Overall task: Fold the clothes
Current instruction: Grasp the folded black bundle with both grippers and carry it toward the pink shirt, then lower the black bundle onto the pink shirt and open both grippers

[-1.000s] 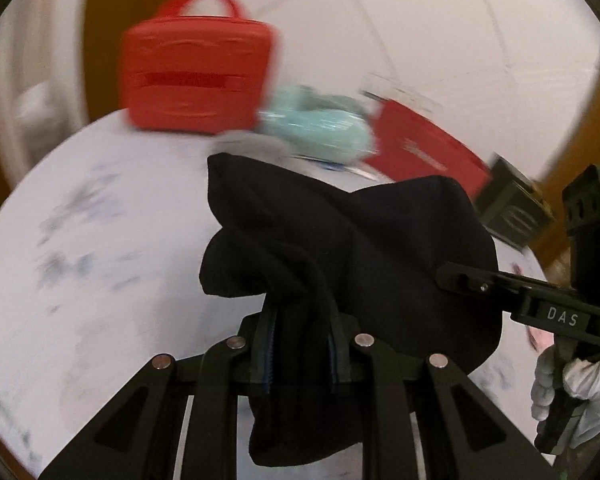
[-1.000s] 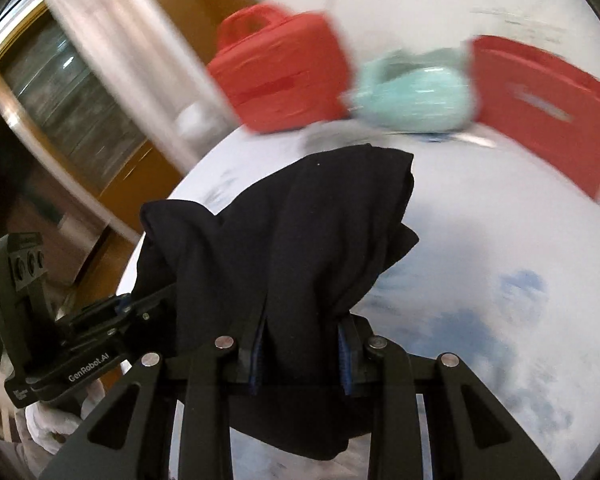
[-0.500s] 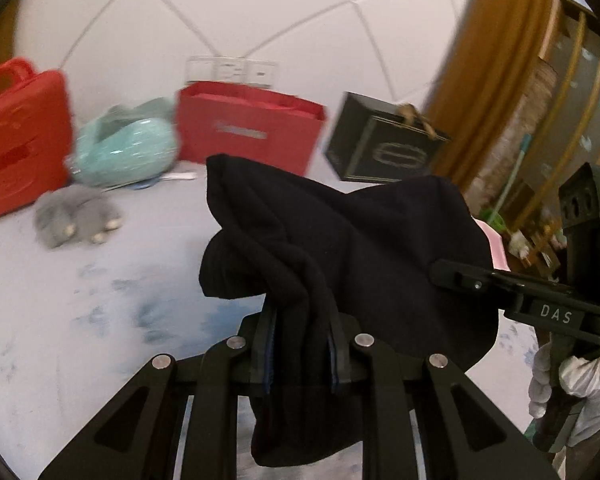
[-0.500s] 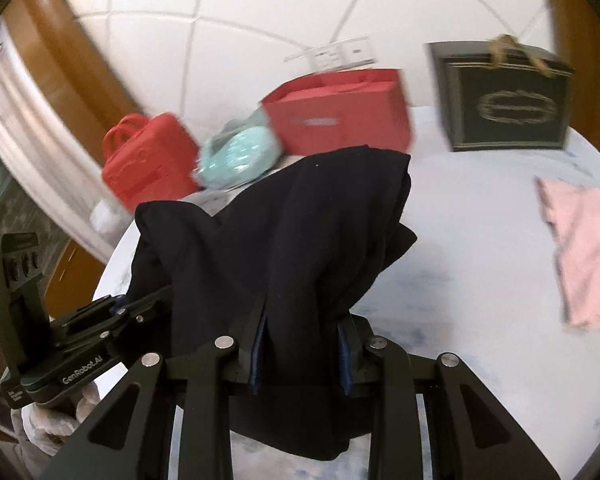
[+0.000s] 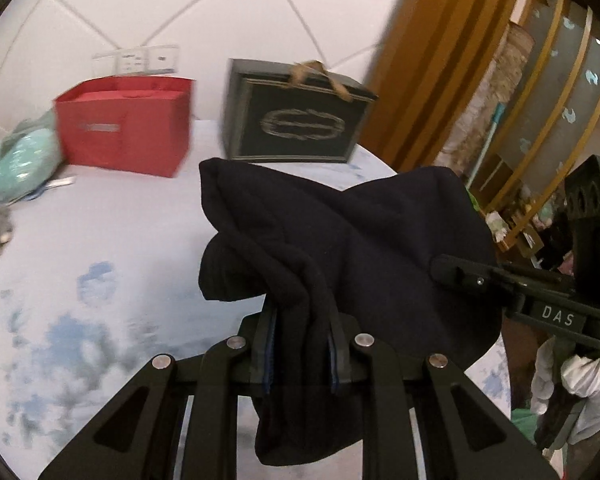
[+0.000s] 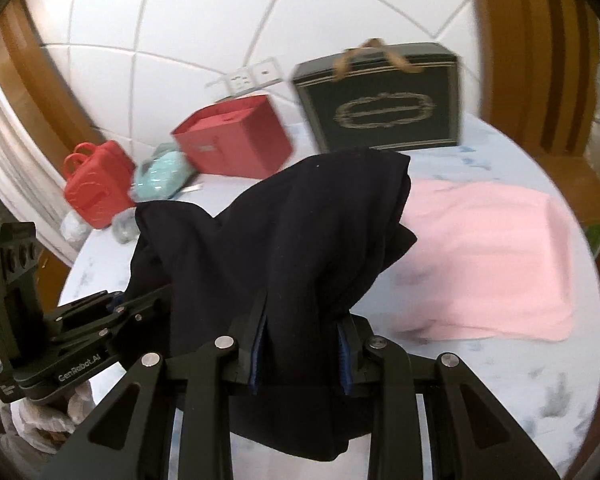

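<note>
**A:** so where's the garment at right now?

**B:** The black garment (image 5: pixel 340 248) is up off the bed (image 5: pixel 100 280), bunched and slung between the two grippers. The left gripper (image 5: pixel 302 354) has a thick fold of it pinched in its jaws, with cloth draping down below them. The right gripper (image 6: pixel 302 354) is the same deal: jaws narrow, clamped on a wad of the same black fabric (image 6: pixel 292 248).

**A:** both on the one piece?

**B:** Yep. In the left wrist view you can see the right gripper (image 5: pixel 460 274) poking into the cloth from the right side, with a gloved hand (image 5: pixel 572 376) under it. In the right wrist view the left gripper (image 6: pixel 140 312) comes in from the lower left.

**A:** what's underneath?

**B:** White bedding with blue blotches. A pink garment (image 6: pixel 488 264) lies flat on it, off to the right, with the black one hanging in front of its left edge. At the back there's a dark gift bag (image 6: pixel 384 100) with gold trim, a red box (image 6: pixel 236 140), a teal bundle (image 6: pixel 160 176) and a red case (image 6: pixel 96 184). The background is kind of blurry.
</note>
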The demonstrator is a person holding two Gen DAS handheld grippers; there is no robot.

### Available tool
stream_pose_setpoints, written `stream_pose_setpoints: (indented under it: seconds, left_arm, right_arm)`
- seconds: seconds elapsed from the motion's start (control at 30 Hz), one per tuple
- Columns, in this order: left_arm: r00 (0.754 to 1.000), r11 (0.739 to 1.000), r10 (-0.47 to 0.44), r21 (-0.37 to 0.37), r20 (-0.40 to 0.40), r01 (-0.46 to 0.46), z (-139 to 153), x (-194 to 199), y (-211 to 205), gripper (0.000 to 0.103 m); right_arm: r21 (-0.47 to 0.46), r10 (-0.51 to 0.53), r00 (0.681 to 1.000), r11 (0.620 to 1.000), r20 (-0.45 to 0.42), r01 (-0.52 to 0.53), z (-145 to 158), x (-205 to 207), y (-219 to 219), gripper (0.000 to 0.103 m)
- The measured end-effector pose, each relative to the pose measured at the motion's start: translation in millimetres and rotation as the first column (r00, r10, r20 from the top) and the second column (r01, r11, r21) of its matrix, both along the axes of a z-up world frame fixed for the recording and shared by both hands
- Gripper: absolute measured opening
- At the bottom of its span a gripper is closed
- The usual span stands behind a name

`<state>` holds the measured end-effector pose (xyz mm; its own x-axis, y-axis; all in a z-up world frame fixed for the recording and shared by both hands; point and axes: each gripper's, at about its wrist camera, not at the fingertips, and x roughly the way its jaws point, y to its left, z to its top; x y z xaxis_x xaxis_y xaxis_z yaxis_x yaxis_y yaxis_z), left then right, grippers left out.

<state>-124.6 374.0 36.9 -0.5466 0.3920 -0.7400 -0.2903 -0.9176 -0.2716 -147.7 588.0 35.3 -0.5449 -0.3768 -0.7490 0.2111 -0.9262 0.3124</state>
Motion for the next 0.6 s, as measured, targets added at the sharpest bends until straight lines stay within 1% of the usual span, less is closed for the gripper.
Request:
stream_pose_setpoints:
  seconds: [0.13,0.33,0.47,0.53,0.6]
  left_arm:
    - [0.999,0.999,-0.05,0.001,0.016,0.05,-4.4,-12.7,55.5,0.018]
    - [0.994,0.994,-0.105,0.003,0.026,0.105,-10.3,-39.3,114.7,0.018]
    - [0.99,0.991,-0.131,0.004,0.045,0.13,-19.3,-67.0,144.5,0.018]
    - [0.989,0.991,-0.135,0.005,0.059,0.135,-27.0,-83.8,153.7,0.018]
    - [0.985,0.989,-0.149,0.007,0.085,0.149,-40.7,-102.4,165.1,0.018]
  right_arm:
    - [0.026,-0.032,0.999,0.999,0.005,0.032,0.7,-3.3,49.2,0.028]
    - [0.041,-0.086,0.996,0.996,0.016,0.085,-2.0,-20.4,111.3,0.028]
    - [0.036,-0.104,0.994,0.994,0.028,0.103,-8.4,-40.4,139.2,0.028]
    - [0.032,-0.111,0.993,0.993,0.042,0.11,-17.4,-56.5,152.3,0.028]
    - [0.04,-0.123,0.99,0.992,0.064,0.12,-29.1,-72.8,162.5,0.028]
